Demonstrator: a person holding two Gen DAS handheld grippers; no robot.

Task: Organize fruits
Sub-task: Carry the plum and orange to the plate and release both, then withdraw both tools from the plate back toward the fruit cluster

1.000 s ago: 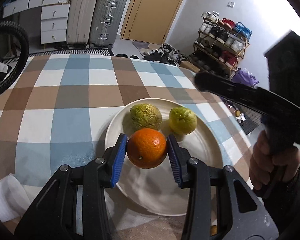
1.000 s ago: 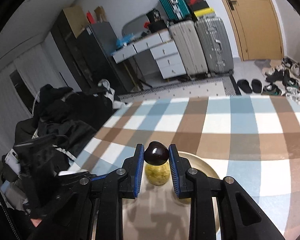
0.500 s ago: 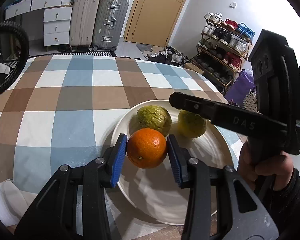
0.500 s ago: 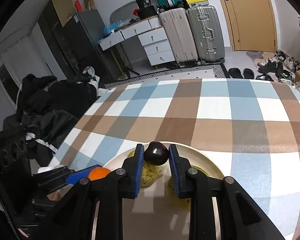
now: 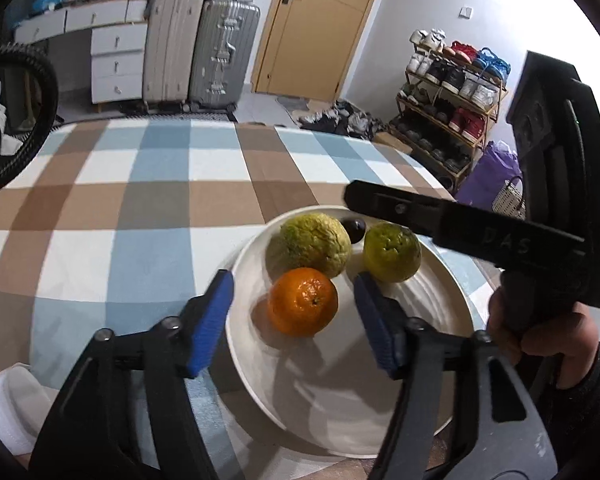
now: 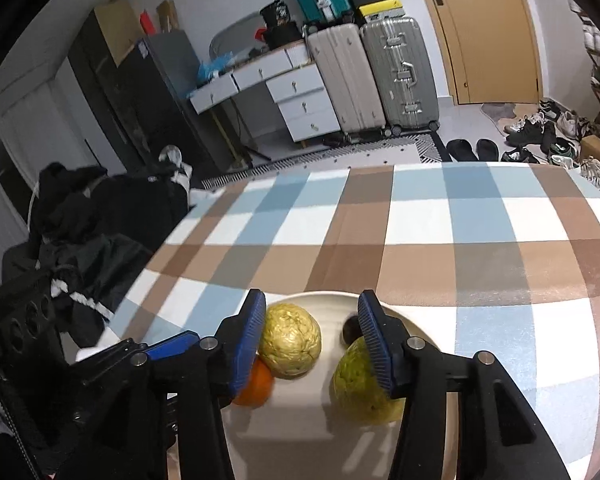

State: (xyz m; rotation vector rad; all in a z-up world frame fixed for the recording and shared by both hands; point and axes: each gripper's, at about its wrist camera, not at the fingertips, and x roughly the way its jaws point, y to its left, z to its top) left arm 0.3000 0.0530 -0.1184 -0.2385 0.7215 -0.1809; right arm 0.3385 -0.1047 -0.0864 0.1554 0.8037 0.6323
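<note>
We see both claws now spread wide and empty: the left claw (image 5: pixel 292 320) has let go of the orange (image 5: pixel 303 301), the right claw (image 6: pixel 312 338) of the dark plum (image 5: pixel 353 229). All four fruits rest on the white plate (image 5: pixel 340 420) on the checked tabletop (image 5: pixel 140 208); placement looks complete.

Left wrist view looks forward and down along its fingers, close over the near rim of the white plate (image 5: pixel 256 360), facing the door (image 5: pixel 316 28). Right wrist view looks from the plate's right side, close, toward the suitcases (image 6: pixel 400 72). Both views share plate, checked tablecloth (image 5: pixel 148 184), door and suitcases.
</note>
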